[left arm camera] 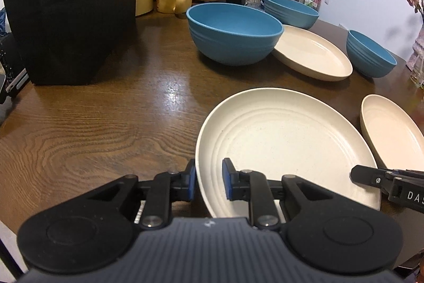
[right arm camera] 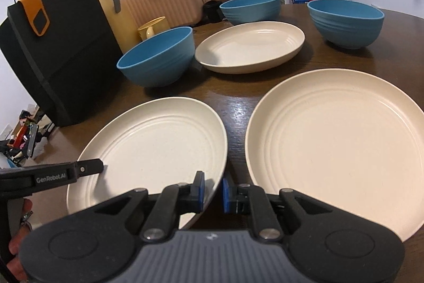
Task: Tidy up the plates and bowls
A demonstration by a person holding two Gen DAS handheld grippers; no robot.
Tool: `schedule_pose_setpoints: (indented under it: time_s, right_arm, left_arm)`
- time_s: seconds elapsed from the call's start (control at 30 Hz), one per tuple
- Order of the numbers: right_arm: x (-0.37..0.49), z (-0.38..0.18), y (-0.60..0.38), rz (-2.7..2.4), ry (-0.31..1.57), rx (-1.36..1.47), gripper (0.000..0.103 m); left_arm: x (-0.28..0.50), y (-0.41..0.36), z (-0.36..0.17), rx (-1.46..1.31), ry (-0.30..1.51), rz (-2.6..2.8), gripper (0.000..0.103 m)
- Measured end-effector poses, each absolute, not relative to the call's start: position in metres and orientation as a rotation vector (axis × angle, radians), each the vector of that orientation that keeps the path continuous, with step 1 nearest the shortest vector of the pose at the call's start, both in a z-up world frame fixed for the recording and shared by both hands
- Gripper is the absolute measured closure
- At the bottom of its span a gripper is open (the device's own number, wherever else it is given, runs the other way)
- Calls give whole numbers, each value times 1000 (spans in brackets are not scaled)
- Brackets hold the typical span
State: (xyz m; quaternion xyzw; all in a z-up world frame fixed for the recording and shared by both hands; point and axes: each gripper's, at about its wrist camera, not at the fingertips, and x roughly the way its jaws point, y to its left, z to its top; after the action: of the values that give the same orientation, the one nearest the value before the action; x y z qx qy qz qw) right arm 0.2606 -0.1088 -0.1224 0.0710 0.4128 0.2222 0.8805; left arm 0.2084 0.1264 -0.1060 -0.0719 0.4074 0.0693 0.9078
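Two grippers are clamped on opposite rims of the nearest cream plate: left gripper, right gripper. Judged light, rigid and smooth, it is best held by the raised rim. Farther off, two plates and three blue bowls rest on the table.

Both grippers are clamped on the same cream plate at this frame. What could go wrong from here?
1. The left gripper and right gripper pinch only the near rim of the held plate; uneven pulling could twist it loose.
2. The second plate lies close on the right; stacking could knock it if the held one tilts.
3. The nearest blue bowl stands just behind; a forward swing could bump it.
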Motion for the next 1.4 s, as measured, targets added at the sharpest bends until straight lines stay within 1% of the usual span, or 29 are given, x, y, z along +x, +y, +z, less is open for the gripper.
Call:
schedule_pose_setpoints:
  time_s: [0.5, 0.53, 0.6, 0.67, 0.7, 0.77, 0.8, 0.83, 0.87, 0.9, 0.93, 0.97, 1.0, 1.03, 1.1, 1.23, 1.4]
  right_arm:
    - [258, -124, -104, 452, 849, 107, 90]
    - [258, -123, -104, 455, 851, 106, 88]
    - [256, -122, -103, 458, 848, 99, 86]
    - [256, -121, -103, 456, 842, 90, 83]
    - [256, -120, -103, 457, 840, 90, 80]
    - [255, -119, -104, 460, 837, 94, 70]
    - [254, -118, -104, 459, 835, 92, 66]
    - [254, -118, -104, 457, 831, 88, 58]
    - [253, -116, -104, 458, 826, 84, 52]
    - [252, -115, -103, 460, 822, 80, 41]
    - [250, -114, -103, 460, 814, 74, 33]
    - [249, -112, -103, 457, 805, 66, 27]
    - [248, -110, -102, 456, 797, 62, 24]
    - [247, -109, -103, 459, 793, 62, 21]
    - [244, -105, -103, 463, 783, 63, 17]
    - [238, -98, -102, 468, 766, 52, 0]
    - [230, -89, -103, 469, 737, 50, 0]
  left_arm:
    - [208, 124, -109, -131, 833, 153, 82]
    - [208, 124, -108, -130, 831, 151, 81]
    - [206, 123, -106, -125, 820, 154, 73]
    - [203, 123, -102, -116, 796, 161, 49]
    - [201, 122, -100, -106, 782, 168, 44]
    - [198, 121, -95, -97, 763, 182, 29]
    - [197, 122, -94, -100, 757, 185, 27]
    - [195, 122, -92, -101, 752, 190, 23]
    - [194, 123, -91, -102, 747, 197, 18]
    - [193, 123, -89, -104, 740, 203, 16]
    - [192, 123, -88, -106, 734, 205, 12]
    - [191, 124, -86, -107, 727, 206, 6]
    - [189, 124, -85, -109, 719, 208, 2]
    - [188, 124, -83, -112, 709, 209, 0]
    - [183, 123, -79, -115, 693, 210, 0]
    - [178, 120, -74, -110, 680, 211, 0]
    - [171, 116, -71, -109, 669, 211, 0]
